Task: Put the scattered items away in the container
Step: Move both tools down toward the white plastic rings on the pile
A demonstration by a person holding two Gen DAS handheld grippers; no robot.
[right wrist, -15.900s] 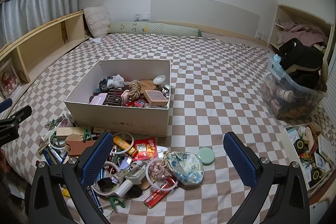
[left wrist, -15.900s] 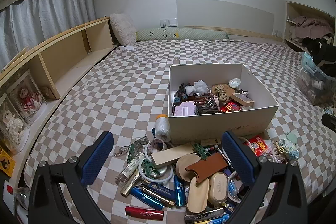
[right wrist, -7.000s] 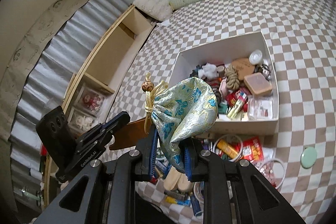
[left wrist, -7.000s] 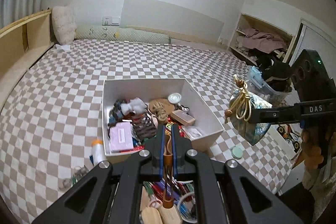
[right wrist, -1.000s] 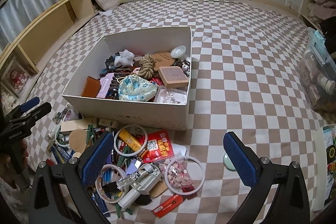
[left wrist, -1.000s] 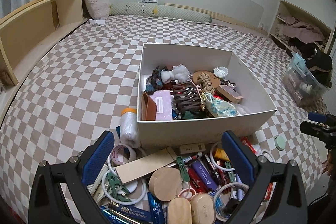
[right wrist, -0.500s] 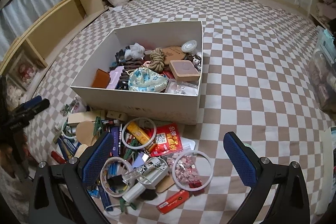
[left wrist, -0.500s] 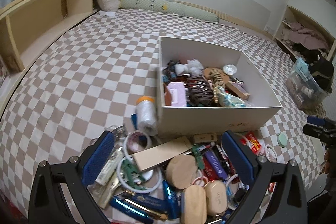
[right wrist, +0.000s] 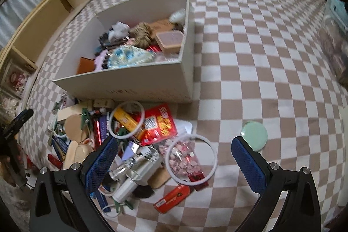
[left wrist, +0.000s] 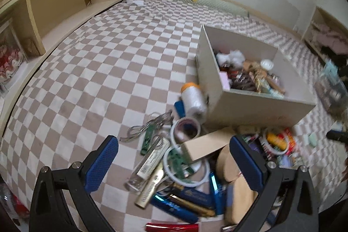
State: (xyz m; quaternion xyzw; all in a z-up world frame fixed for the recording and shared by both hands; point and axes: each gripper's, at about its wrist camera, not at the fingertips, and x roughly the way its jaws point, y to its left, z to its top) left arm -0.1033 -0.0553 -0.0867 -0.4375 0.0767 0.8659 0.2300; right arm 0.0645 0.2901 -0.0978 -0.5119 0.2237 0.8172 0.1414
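A white cardboard box [left wrist: 256, 105] [right wrist: 130, 84] holds several small items, among them a blue-patterned pouch [right wrist: 128, 57]. Loose clutter lies in front of it on the checkered cover: a white roll with an orange cap [left wrist: 193, 99], a tape ring [left wrist: 184, 127], a flat wooden block [left wrist: 204, 146], blue tubes [left wrist: 180, 206], a red packet [right wrist: 158, 123], a white ring over a bag of pink beads [right wrist: 191, 159] and a mint round lid [right wrist: 254, 134]. My left gripper [left wrist: 174, 163] hangs open over the pile's left side. My right gripper [right wrist: 174, 163] is open above the bead bag.
A wooden shelf unit [left wrist: 54, 12] runs along the left edge of the bed. A clear storage bin [left wrist: 332, 88] stands at the right. Bare checkered cover [right wrist: 271, 58] stretches right of the box and left of it [left wrist: 97, 79].
Both grippers have dropped lower and nearer the pile; the left view has swung leftward, the right view now looks down on the bead bag. Both stay open and empty.
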